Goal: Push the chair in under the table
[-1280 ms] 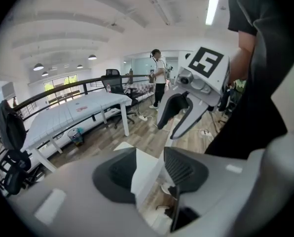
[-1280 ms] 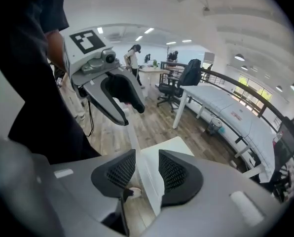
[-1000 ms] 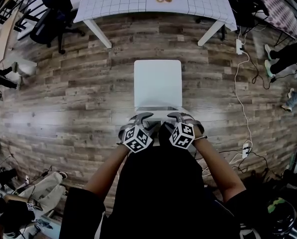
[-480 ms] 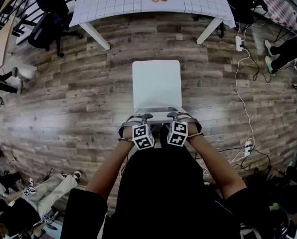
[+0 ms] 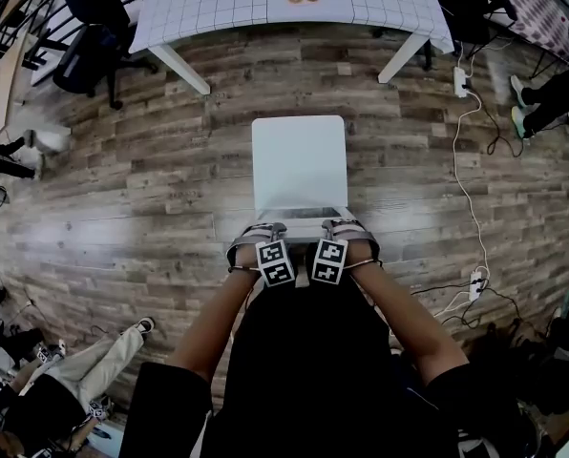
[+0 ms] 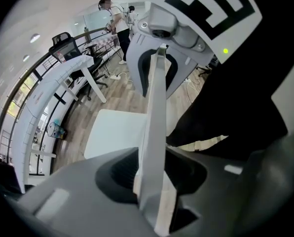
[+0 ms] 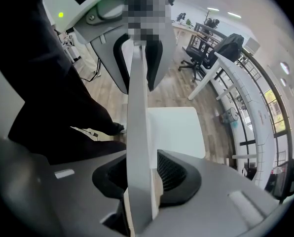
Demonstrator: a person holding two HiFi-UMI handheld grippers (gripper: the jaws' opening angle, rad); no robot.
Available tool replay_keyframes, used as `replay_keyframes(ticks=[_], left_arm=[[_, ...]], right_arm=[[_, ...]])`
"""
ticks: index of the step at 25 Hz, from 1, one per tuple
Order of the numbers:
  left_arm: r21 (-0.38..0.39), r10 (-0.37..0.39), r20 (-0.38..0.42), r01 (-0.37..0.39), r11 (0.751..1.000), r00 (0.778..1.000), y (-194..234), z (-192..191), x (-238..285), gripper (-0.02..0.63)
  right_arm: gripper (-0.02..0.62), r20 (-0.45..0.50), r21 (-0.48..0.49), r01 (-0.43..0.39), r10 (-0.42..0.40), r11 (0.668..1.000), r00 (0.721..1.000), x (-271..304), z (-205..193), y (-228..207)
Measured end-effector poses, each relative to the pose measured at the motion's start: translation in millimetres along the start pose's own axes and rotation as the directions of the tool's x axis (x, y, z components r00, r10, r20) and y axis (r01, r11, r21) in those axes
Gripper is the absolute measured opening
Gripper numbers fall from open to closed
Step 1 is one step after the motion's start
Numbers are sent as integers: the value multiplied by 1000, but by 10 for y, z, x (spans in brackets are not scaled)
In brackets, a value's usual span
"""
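Head view: the white chair [image 5: 299, 160] stands on the wood floor [image 5: 122, 179], well apart from the table [image 5: 218, 3] at 12 o'clock. My 2 tongs sit at its 6 o'clock over the backrest [image 5: 299, 214], left tongs [image 5: 265, 229] and right tongs [image 5: 340, 225].

Left gripper view: the jaws are closing astride the backrest's top edge, with gaps on both sides.

Right gripper view: the same, not yet pinching.

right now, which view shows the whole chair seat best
The head view: the white chair seat lies whole and unblocked. Both gripper views show only part of it, cut off by the backrest standing in front.
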State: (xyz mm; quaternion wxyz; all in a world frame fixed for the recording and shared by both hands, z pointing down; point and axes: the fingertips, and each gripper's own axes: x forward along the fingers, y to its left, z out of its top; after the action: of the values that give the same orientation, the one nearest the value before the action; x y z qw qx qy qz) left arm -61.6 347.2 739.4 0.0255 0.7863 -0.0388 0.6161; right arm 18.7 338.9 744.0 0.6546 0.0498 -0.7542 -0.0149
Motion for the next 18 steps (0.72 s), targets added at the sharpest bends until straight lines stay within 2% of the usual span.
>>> replay_keyframes(ticks=[3, 8, 13, 18], left_arm=[[17, -13, -48, 14, 1000, 999, -15, -62, 108, 142], [53, 18, -102, -13, 999, 995, 40, -135, 189, 87], [40, 3, -137, 2, 999, 991, 55, -151, 225, 89], [4, -15, -180, 16, 1000, 984, 41, -185, 270, 96]], right_arm=[[119, -27, -43, 1, -2, 999, 1000, 47, -17, 28], [79, -43, -98, -7, 3, 995, 999, 125, -21, 53], [74, -74, -51, -40, 36, 998, 997, 219, -40, 48], [74, -69, -47, -45, 42, 998, 997, 221, -25, 68]])
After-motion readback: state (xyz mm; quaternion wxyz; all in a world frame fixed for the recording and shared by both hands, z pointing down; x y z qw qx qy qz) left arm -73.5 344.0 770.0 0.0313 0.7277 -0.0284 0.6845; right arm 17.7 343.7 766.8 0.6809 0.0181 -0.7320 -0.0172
